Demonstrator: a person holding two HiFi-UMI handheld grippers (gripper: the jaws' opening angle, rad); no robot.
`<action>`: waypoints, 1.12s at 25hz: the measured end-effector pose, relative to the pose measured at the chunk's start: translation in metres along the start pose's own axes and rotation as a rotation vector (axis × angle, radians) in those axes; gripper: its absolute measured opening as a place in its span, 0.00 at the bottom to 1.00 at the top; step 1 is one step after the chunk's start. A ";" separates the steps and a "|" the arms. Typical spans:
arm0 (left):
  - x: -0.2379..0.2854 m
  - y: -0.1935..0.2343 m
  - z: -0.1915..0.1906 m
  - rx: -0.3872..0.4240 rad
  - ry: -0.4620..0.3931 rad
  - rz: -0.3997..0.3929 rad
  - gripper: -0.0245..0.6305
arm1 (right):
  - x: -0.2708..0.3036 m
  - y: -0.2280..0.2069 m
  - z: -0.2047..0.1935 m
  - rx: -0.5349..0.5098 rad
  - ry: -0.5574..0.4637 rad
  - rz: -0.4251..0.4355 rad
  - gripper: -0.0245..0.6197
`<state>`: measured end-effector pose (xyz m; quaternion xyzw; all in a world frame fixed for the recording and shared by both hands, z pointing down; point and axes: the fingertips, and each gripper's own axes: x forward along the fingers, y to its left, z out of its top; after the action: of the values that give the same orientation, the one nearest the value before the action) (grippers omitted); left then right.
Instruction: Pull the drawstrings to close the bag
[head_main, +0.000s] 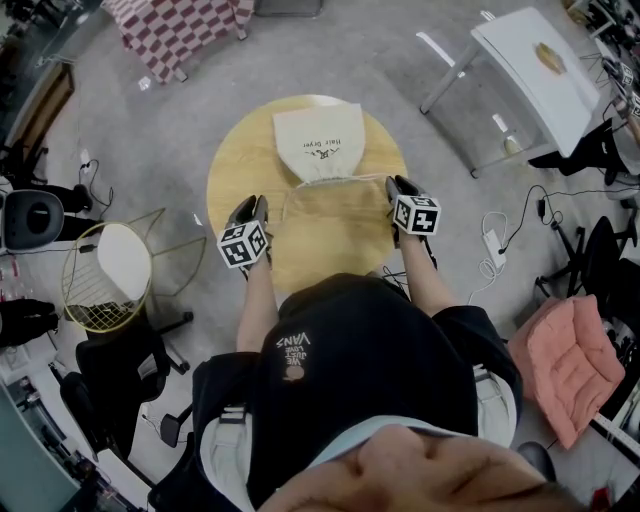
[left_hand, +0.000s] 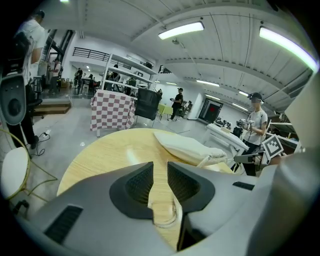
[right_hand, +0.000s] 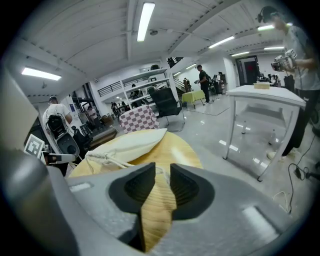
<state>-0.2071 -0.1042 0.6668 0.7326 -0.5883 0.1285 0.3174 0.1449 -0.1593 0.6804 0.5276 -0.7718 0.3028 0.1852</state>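
Left tool (left_hand: 160, 169): jaws narrowly apart, pads not pinching. A pale loop of cord (left_hand: 166, 216) lies deep in the throat behind them. Right tool (right_hand: 160, 171): jaws apart with only bare desk (right_hand: 155, 210) between them, and a thin cord runs just past the tips. Both tools sit low over the near half of the desk, one on each side.

The bag (head_main: 320, 140) lies flat on the far half, neck toward the person. The neck (right_hand: 95, 159) looks bunched tight, so I judge the closing done or nearly done. Left to do: drop the cords and clear away.

The head view gives the layout but no jaw gaps. The right gripper view alone shows the cords at the neck, and the left gripper view alone shows the loop.
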 end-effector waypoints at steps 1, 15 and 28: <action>0.000 0.000 0.001 0.000 -0.003 0.000 0.17 | 0.000 0.000 0.000 0.000 -0.001 -0.001 0.19; -0.002 -0.015 0.014 0.037 -0.042 -0.038 0.17 | -0.008 0.003 0.017 -0.008 -0.071 0.003 0.22; -0.017 -0.035 0.061 0.109 -0.157 -0.102 0.17 | -0.030 0.030 0.076 -0.093 -0.217 0.033 0.22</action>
<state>-0.1903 -0.1250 0.5997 0.7855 -0.5655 0.0862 0.2362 0.1312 -0.1804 0.5974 0.5355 -0.8090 0.2108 0.1200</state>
